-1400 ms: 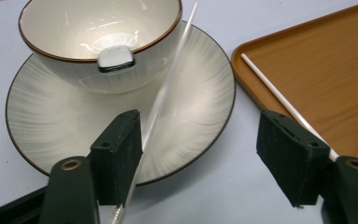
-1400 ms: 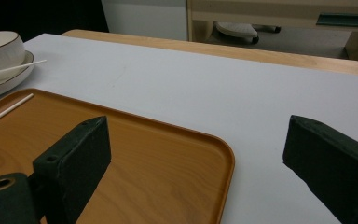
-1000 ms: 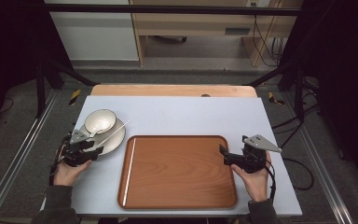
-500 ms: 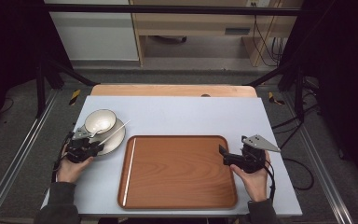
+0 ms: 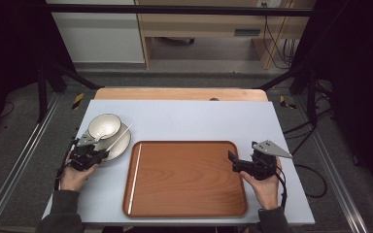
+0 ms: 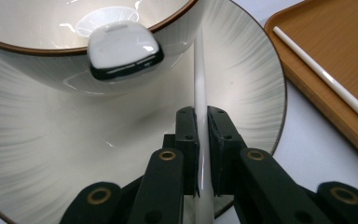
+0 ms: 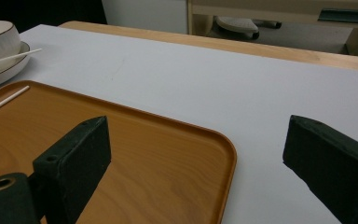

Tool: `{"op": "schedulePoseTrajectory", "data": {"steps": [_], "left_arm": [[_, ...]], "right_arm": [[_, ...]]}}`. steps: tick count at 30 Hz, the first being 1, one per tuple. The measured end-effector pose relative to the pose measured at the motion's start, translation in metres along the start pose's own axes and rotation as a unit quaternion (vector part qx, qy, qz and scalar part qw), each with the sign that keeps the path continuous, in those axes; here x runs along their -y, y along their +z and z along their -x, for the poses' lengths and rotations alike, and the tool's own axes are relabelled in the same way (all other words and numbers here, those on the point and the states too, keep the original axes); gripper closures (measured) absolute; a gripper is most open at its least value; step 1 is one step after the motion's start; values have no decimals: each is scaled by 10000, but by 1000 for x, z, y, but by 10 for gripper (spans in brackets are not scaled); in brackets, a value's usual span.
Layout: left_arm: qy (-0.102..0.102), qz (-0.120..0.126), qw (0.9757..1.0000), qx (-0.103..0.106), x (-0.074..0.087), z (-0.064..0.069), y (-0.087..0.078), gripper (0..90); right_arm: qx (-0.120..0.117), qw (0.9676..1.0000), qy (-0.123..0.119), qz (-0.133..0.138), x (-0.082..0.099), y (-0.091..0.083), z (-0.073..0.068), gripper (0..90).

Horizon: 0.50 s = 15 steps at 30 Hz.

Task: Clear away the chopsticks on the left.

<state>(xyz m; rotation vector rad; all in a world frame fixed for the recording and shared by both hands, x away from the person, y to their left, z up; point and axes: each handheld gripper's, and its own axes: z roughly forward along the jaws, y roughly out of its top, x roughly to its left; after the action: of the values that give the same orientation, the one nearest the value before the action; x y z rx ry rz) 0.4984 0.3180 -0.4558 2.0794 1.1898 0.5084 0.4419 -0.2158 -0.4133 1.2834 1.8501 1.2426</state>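
On the plate (image 6: 51, 154) at the table's left side lies a white chopstick (image 6: 199, 79), slanted across the plate's right half beside the bowl (image 6: 37, 28).

Item, chopstick: thin, white, straight. Its near end is clamped between the two black pads of the left gripper (image 6: 202, 154); the jaws have just been closing and now press on the stick from both sides. In the high view the chopstick (image 5: 120, 137) runs from the gripper up and to the right, its far tip passing over the plate's rim.

Item, left gripper (image 5: 88, 154): held in the person's left hand (image 5: 74, 175), at the plate's near edge.

Item, bowl (image 5: 104, 126): pale, with a dark rim line, standing on the plate (image 5: 121, 148), just beside the chopstick.

Item, second chopstick (image 5: 134, 177): white, lying along the left inner edge of the tray (image 5: 189, 177), apart from the plate.

Item, tray: brown wood grain, rounded corners, centred on the grey table top (image 5: 199, 119), just right of the plate.

Item, right gripper (image 5: 243, 164): held in the right hand (image 5: 264, 187) at the tray's right edge, well apart from the plate. Its jaws stand wide with nothing between them; the right gripper view shows the tray corner (image 7: 214, 149) and bare table (image 7: 242, 93) in the gap.
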Motion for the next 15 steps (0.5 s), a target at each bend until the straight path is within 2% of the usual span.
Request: {"op": "schedulePoseTrajectory", "data": {"steps": [15], "left_arm": [[-78, 403, 9992, -16, -9, 24, -22, 838]], "right_arm": [[4, 10000, -20, -8, 0, -1, 0, 76]]}}
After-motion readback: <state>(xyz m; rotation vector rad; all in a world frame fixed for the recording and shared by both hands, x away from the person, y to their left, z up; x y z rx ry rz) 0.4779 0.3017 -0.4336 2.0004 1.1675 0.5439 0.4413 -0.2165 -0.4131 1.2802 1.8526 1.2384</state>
